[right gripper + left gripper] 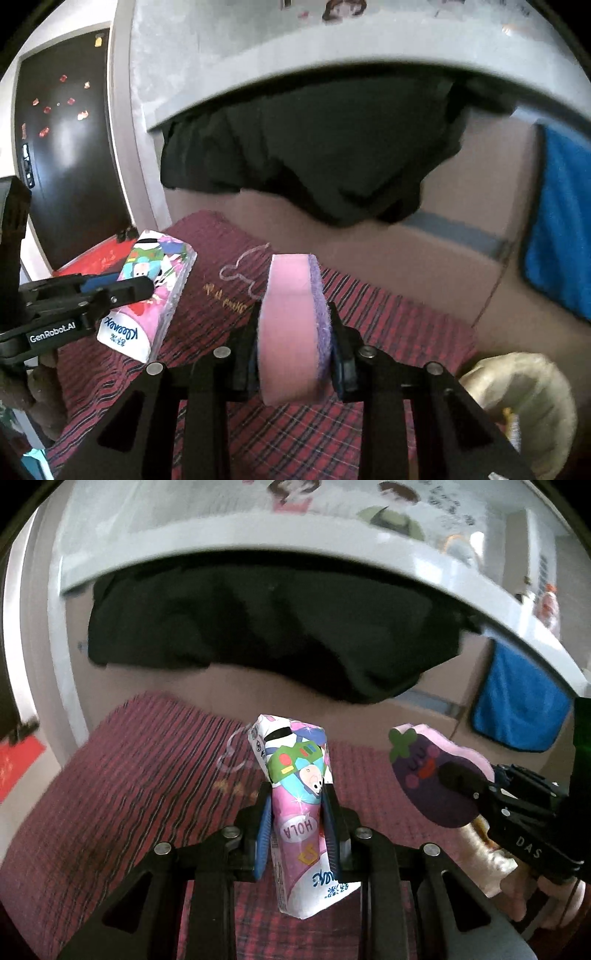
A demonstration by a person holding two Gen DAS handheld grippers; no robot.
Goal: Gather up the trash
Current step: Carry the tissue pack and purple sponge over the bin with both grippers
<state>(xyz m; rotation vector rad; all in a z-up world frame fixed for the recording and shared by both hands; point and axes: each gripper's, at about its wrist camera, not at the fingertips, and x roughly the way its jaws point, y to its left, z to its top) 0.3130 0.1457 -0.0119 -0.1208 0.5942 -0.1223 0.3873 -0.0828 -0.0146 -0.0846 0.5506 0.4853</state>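
Note:
My left gripper (297, 805) is shut on a pink cartoon-printed tissue pack (299, 775), held upright above a red plaid cloth (147, 775). In the right wrist view the same tissue pack (155, 291) shows at the left, clamped in the left gripper (136, 290). My right gripper (295, 325) is shut on a pink and purple sponge (291, 325), standing on edge between the pads. From the left wrist view that sponge (417, 760) shows its purple fruit-shaped face with a green leaf, pinched by the right gripper (461, 781).
A black bag (266, 627) hangs under a white table edge (258, 539) straight ahead. A blue towel (557, 221) hangs at the right over a brown cardboard box (424, 251). A cream basket (524, 398) sits low right. A dark door (70, 147) stands left.

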